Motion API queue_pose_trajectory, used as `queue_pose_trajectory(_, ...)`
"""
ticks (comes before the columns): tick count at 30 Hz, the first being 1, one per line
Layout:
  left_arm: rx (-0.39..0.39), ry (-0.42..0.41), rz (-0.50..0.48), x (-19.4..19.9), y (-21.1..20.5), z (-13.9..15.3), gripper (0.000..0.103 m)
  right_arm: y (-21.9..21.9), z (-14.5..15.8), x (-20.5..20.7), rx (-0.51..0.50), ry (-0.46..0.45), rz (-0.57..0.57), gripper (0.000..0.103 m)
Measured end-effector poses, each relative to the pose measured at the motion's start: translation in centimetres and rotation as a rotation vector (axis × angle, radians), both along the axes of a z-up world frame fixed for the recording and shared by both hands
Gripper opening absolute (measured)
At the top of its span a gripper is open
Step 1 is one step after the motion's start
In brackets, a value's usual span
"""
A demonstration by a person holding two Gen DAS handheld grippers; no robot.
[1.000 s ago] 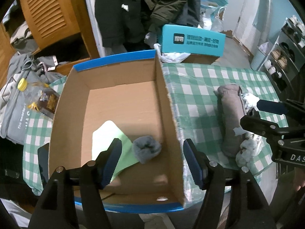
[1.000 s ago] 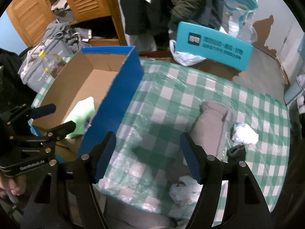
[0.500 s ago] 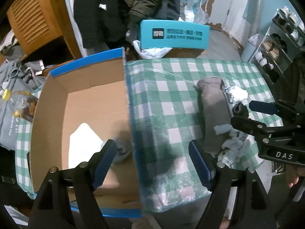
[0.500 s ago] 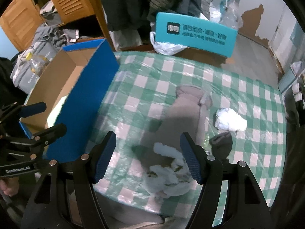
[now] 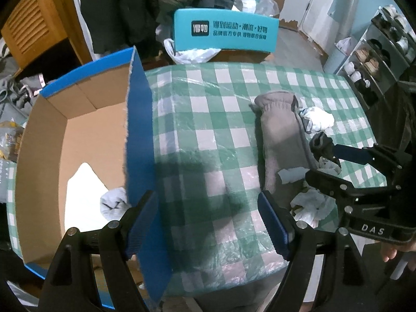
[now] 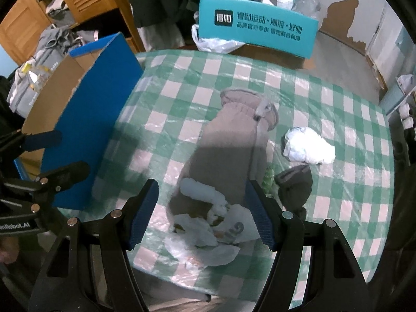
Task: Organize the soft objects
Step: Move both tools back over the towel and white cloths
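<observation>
An open cardboard box with blue outer walls stands at the table's left end. Inside lie a pale sheet and a rolled grey sock. My left gripper is open and empty, straddling the box's right wall above the checked cloth. A folded grey-brown garment lies mid-table with a crumpled white cloth pile at its near end. My right gripper hangs open over that pile, pads apart from it. A white balled sock and a dark grey sock lie to the right.
The green-and-white checked tablecloth has a plastic film over it. Behind the table stand a teal carton, a white plastic bag and hanging dark coats. A shoe rack is far right; grey clothes are piled left.
Both grippers have moved right and lower. The left one went from above the sock in the box to the box's right wall. The right one now hangs over the white pile.
</observation>
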State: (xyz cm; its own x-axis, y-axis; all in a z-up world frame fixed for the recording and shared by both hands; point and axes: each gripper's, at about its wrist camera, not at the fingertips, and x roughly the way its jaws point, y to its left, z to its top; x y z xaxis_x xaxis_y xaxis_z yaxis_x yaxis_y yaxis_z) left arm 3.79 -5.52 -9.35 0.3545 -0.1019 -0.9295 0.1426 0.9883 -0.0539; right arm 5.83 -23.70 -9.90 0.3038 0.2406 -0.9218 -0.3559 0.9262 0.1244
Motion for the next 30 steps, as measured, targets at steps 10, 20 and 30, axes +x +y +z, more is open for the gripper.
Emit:
queue_pose_trajectory(10, 0.043, 0.04, -0.04, -0.2, -1.4, -2.3, 0.081, 0.6, -2.4, -0.5, -0.035, 0.033, 0.092, 0.071)
queue_pose_trajectory(20, 0.05, 0.035, -0.067, -0.1, -2.4, -2.8, 0.085, 1.2, -4.5, 0.3, -0.064, 0.044, 0.138, 0.071)
queue_pose_trajectory(30, 0.044, 0.037, -0.062, 0.2, -2.6, -2.9, 0.085, 1.8, -6.0, 0.8, -0.099, 0.064, 0.18, 0.037)
